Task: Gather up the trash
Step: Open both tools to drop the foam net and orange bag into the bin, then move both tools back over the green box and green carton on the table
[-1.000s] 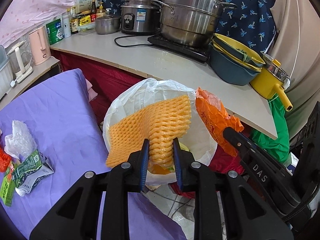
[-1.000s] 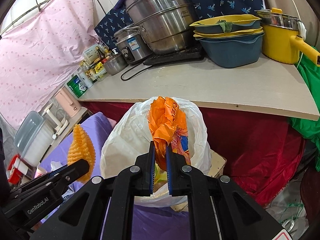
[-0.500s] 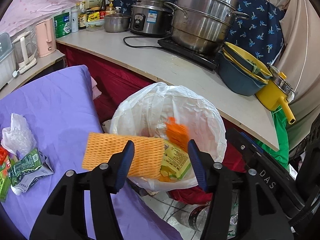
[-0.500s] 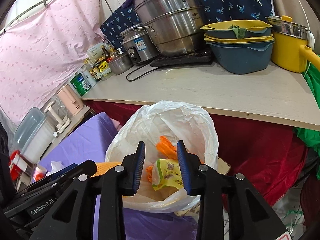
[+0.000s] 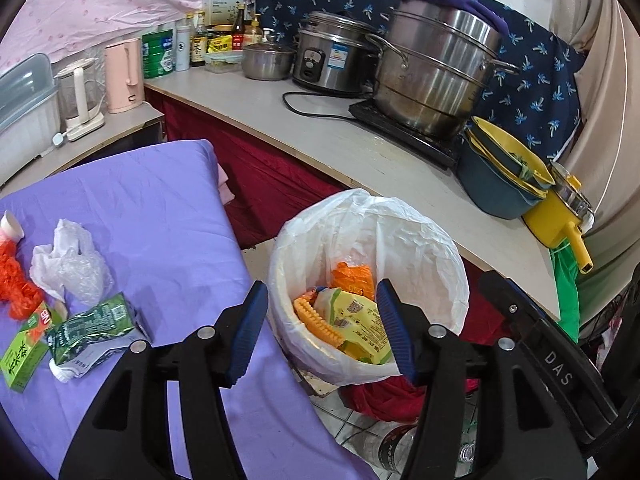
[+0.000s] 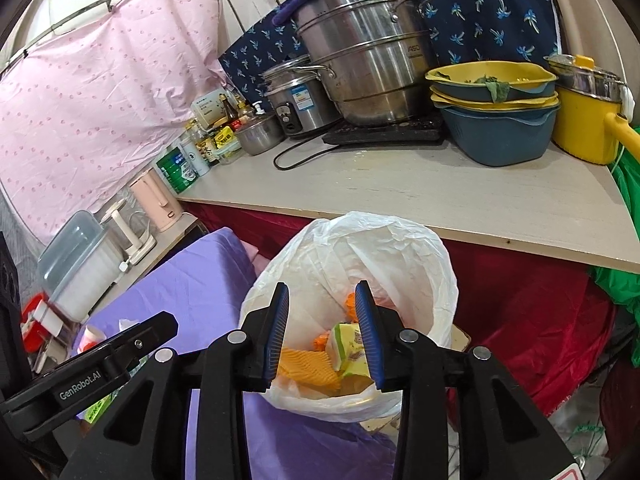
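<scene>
Beside purple table (image 5: 160, 216), both claws gape over trash bin (image 5: 436, 248).

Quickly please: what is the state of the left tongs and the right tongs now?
Left tongs: open, holding nothing, above the white plastic-lined trash bin.
Right tongs: open, holding nothing, above the same bin.
</scene>
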`<action>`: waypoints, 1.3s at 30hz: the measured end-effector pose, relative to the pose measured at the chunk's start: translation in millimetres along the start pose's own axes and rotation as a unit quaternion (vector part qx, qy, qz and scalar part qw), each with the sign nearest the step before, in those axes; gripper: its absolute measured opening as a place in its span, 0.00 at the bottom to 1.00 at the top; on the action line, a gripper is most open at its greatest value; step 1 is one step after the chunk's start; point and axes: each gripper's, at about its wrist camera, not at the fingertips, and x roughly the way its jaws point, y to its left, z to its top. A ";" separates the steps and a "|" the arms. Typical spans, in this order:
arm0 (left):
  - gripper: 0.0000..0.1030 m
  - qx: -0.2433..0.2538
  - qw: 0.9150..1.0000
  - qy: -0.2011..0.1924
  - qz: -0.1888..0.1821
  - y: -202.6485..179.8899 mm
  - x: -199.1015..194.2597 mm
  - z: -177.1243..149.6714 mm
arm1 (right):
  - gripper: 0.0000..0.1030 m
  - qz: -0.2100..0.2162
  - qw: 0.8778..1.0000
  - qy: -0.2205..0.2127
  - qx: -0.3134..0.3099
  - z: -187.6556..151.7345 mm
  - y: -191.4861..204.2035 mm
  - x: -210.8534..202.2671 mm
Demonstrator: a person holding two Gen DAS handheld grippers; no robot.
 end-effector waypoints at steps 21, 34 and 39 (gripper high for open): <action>0.52 -0.046 0.994 -0.038 0.088 110.6 -79.3 -22.7 | 0.39 0.076 0.994 0.024 -0.070 -37.1 115.3 -15.9; 0.52 -0.072 0.987 -0.023 0.142 196.5 -109.4 -63.2 | 0.45 0.109 0.986 0.069 -0.104 -83.3 184.5 -1.9; 0.52 -0.066 0.985 -0.005 0.159 226.9 -110.6 -85.4 | 0.46 0.115 0.983 0.093 -0.109 -105.0 209.4 11.9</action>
